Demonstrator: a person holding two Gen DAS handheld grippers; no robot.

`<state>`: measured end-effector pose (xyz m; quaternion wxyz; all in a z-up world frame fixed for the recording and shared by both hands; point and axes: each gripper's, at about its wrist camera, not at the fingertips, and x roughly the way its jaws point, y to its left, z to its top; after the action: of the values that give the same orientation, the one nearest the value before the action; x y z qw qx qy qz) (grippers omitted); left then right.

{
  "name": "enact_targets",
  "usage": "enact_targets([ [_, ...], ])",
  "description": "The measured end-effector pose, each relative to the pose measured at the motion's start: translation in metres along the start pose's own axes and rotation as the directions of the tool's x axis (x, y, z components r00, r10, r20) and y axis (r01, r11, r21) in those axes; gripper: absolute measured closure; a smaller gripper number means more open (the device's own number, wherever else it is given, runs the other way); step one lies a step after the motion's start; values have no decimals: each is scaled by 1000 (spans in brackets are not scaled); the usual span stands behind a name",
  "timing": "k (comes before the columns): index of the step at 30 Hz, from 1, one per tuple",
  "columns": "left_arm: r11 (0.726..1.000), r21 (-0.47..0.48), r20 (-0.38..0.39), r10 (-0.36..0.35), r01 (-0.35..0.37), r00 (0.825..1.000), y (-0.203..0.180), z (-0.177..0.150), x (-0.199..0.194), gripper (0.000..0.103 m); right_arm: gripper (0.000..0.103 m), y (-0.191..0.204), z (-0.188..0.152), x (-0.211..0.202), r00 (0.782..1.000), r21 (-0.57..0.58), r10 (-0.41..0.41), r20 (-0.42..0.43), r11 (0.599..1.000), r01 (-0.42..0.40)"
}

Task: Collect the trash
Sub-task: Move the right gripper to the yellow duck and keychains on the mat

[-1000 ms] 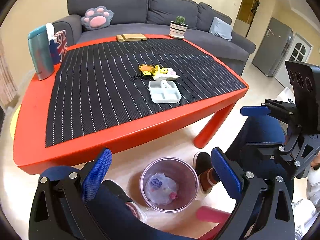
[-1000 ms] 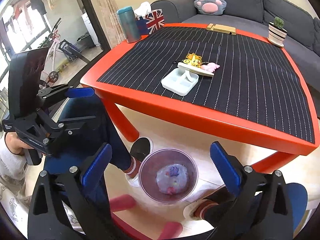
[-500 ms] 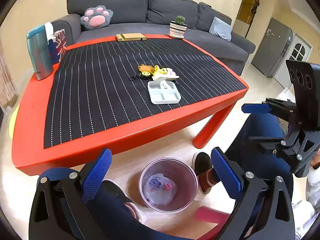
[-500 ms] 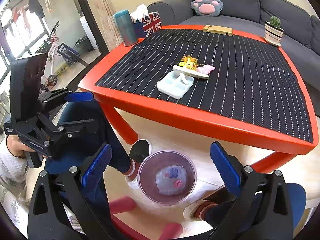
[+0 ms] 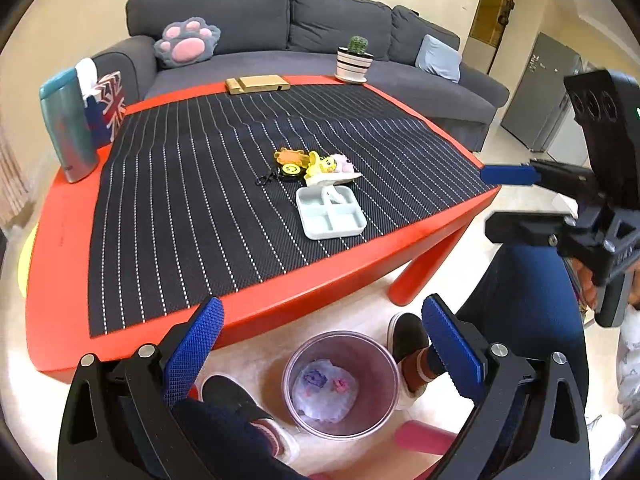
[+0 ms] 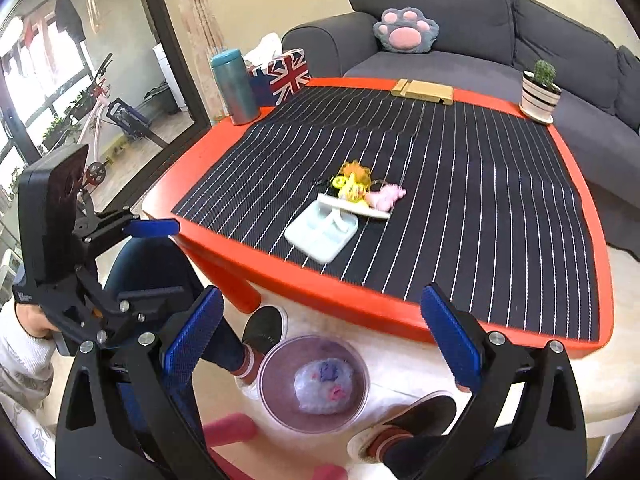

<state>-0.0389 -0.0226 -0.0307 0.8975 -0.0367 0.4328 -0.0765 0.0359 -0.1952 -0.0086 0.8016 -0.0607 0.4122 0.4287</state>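
A translucent purple bin [image 5: 296,352] [image 6: 272,360] stands on the floor in front of the red table [image 5: 280,304] [image 6: 360,304]. A crumpled pale wrapper [image 5: 324,392] [image 6: 320,388] with purple and pink marks lies inside it. My left gripper [image 5: 322,344] hovers open and empty above the bin; it also shows at the left of the right wrist view [image 6: 168,260]. My right gripper [image 6: 320,340] is open and empty above the bin too, and appears at the right of the left wrist view [image 5: 496,200].
On the table's black striped mat [image 5: 180,200] lie a pale blue compartment tray [image 5: 332,212] [image 6: 322,234] and small toy keychains [image 5: 312,164] [image 6: 360,188]. A teal flask [image 5: 68,128], a flag tissue box [image 6: 284,76] and a potted cactus [image 5: 354,60] stand at the edges. The person's feet [image 5: 408,344] flank the bin.
Both views have tilted up toward the table, so the tray and bin sit lower in frame. Both grippers stay open. The wrapper has shifted slightly inside the bin.
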Motion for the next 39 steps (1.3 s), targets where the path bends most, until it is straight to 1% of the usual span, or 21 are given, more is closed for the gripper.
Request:
enact_targets([
  [6, 1000, 8, -2, -1, 1, 1000, 0, 7, 3, 8, 6, -6, 27, 13, 1000, -6, 20, -18, 1000, -20],
  [9, 1000, 12, -2, -2, 2, 1000, 0, 10, 4, 8, 6, -10, 44, 25, 998, -9, 26, -49, 1000, -27],
  [13, 1000, 11, 0, -3, 3, 1000, -1, 11, 4, 8, 6, -14, 62, 42, 996, -20, -3, -84, 1000, 2],
  [19, 1000, 10, 5, -5, 5, 1000, 0, 14, 4, 8, 6, -28, 93, 72, 988, 30, -16, -153, 999, 21],
  [24, 1000, -2, 4, -8, 8, 1000, 4, 14, 6, 8, 6, -34, 109, 99, 974, 57, 23, -225, 998, -11],
  [28, 1000, -5, 5, -7, 7, 1000, 6, 13, 5, 8, 6, -35, 116, 124, 954, 67, 23, -300, 998, -3],
  [30, 1000, -12, 7, -7, 8, 1000, 8, 12, 5, 8, 6, -34, 118, 131, 948, 63, 14, -318, 998, 7],
  [31, 1000, -15, 6, -8, 8, 1000, 8, 12, 5, 8, 6, -34, 119, 136, 942, 68, 23, -334, 998, 0],
  [32, 1000, -18, 6, -8, 8, 1000, 9, 11, 6, 8, 8, -33, 120, 140, 938, 72, 32, -344, 997, -8],
  [34, 1000, -22, 6, -10, 10, 1000, 9, 10, 6, 8, 16, -32, 120, 145, 935, 81, 44, -353, 997, -16],
  [36, 1000, -25, 6, -11, 11, 1000, 10, 10, 7, 8, 26, -32, 121, 150, 930, 86, 47, -365, 996, -16],
  [37, 1000, -27, 6, -12, 12, 1000, 10, 10, 7, 8, 29, -31, 120, 153, 927, 87, 46, -373, 996, -15],
  [39, 1000, -29, 9, -13, 13, 1000, 11, 10, 7, 8, 38, -31, 120, 158, 923, 91, 45, -381, 996, -11],
])
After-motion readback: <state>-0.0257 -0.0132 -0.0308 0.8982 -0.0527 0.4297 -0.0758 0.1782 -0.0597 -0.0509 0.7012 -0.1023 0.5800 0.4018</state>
